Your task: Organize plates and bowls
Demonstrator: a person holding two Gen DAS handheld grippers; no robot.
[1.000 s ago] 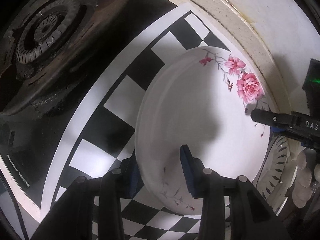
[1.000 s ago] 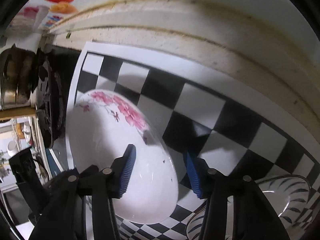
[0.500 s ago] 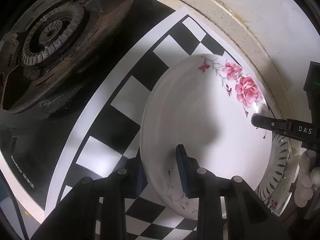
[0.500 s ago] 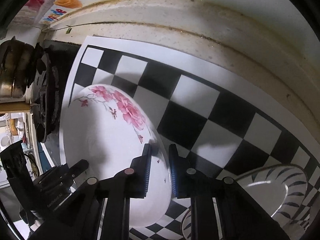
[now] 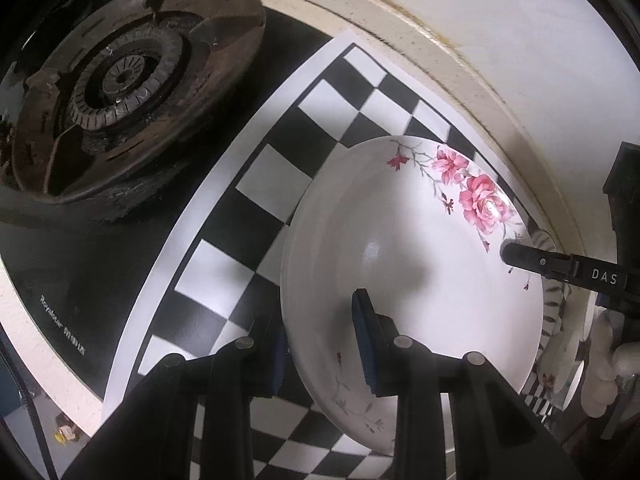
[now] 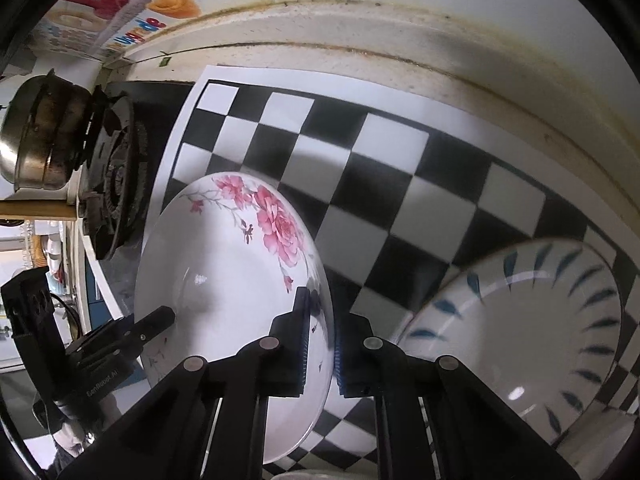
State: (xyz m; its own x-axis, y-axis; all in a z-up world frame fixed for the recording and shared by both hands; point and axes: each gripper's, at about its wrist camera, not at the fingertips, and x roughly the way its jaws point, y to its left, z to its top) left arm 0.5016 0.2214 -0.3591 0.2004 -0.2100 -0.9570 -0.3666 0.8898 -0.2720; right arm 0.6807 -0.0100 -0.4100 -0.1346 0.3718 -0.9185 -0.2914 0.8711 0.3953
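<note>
the round white ceramic plate with pink roses (image 5: pixel 404 264) is tilted, clear of the black-and-white checkered mat (image 5: pixel 276 184), pinched at opposite rim edges. the left gripper (image 5: pixel 320 344) clamps its near rim, one blue pad on the plate's face, the other behind it. the right gripper (image 6: pixel 320 340), jaws just closing, is narrow and tight on the other rim. right of the right gripper lies a white plate with dark blue leaf strokes (image 6: pixel 532 316). beyond the left gripper, to its left, sits a rusty gas burner (image 5: pixel 120 80).
</note>
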